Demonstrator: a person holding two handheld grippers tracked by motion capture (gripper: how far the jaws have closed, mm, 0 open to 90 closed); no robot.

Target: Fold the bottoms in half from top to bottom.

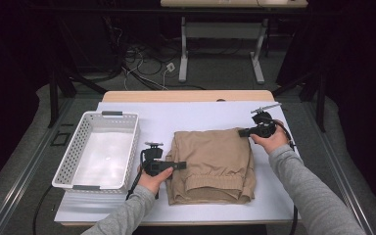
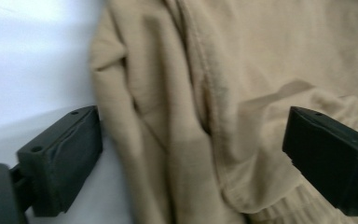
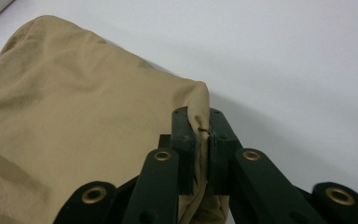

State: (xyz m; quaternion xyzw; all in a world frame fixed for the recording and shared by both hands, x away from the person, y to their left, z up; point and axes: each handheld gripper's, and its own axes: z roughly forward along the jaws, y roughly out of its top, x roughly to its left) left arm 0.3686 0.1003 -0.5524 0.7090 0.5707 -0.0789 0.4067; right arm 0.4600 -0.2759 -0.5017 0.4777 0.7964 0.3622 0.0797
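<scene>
Right gripper [image 3: 199,140] pinches garment [image 3: 88,107] corner (fold hidden).

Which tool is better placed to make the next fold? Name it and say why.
Probably the right tool: its jaws already pinch the far corner of the tan garment. The left tool stands wide open over the near folded edge, gripping nothing yet.

High view looking down, gripper views close, all sharing tan garment [image 1: 213,164]
</scene>
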